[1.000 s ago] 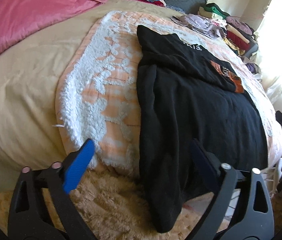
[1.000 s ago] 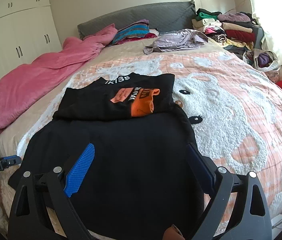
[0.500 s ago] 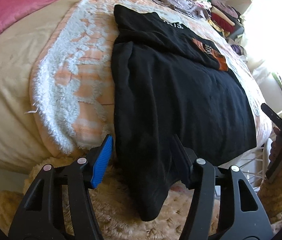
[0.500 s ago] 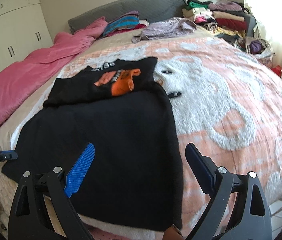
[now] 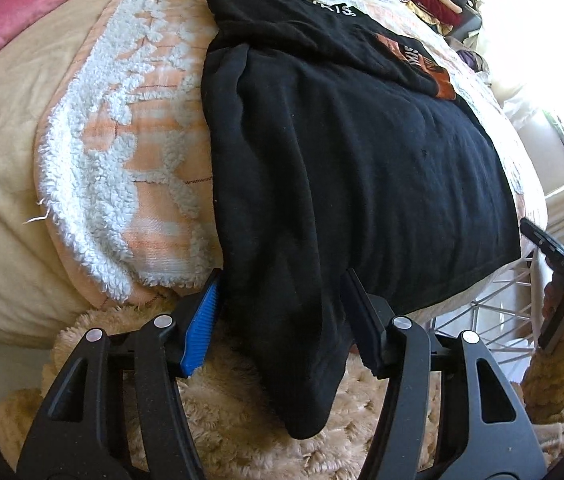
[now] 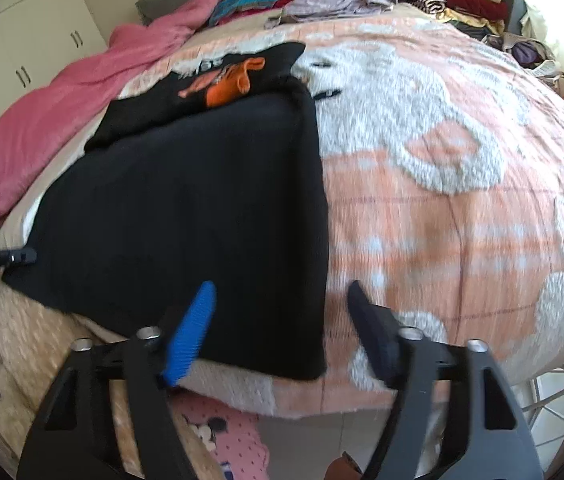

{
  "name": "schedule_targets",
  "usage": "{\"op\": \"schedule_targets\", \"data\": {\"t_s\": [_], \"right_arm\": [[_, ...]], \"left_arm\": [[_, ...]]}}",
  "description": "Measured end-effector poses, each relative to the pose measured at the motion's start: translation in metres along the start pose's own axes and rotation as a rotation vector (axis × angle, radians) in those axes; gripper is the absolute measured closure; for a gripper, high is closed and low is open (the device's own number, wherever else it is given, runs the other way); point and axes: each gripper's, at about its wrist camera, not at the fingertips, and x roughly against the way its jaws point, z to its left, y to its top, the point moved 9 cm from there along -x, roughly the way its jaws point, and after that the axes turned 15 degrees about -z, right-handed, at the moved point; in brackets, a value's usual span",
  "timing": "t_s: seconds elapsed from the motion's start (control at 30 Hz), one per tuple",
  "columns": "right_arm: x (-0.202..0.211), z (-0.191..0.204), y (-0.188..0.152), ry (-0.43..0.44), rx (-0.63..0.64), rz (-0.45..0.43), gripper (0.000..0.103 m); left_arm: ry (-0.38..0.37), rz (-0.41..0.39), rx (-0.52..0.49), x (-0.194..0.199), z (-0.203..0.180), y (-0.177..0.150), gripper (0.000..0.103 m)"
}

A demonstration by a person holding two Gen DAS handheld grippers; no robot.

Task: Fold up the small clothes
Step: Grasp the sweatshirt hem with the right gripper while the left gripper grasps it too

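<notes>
A soft black knit garment with an orange print (image 5: 354,152) is lying flat on the fluffy peach-and-white blanket (image 6: 442,208) covering the bed — its corner hanging over the edge. The left gripper (image 5: 282,316) is straddling that corner, half-closed, not visibly pinching; the right gripper (image 6: 282,320), having just been narrowing, is hovering unclamped astride the hem.

Black garment (image 5: 362,168) flat on bed; near corner overhanging edge
</notes>
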Motion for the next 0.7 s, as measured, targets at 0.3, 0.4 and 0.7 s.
{"op": "schedule_targets", "data": {"t_s": [0.3, 0.4, 0.7], "right_arm": [[0.002, 0.006, -0.017, 0.059, 0.012, 0.024, 0.094], [0.014, 0.019, 0.002, 0.152, -0.025, -0.041, 0.095], [0.045, 0.027, 0.075, 0.231, -0.089, -0.259, 0.095]], "left_arm": [[-0.002, 0.011, -0.015, 0.005, 0.005, -0.003, 0.052], [0.0, 0.025, -0.032, 0.005, 0.004, -0.005, 0.052], [0.004, 0.07, -0.085, -0.003, -0.004, -0.01, 0.053]]}}
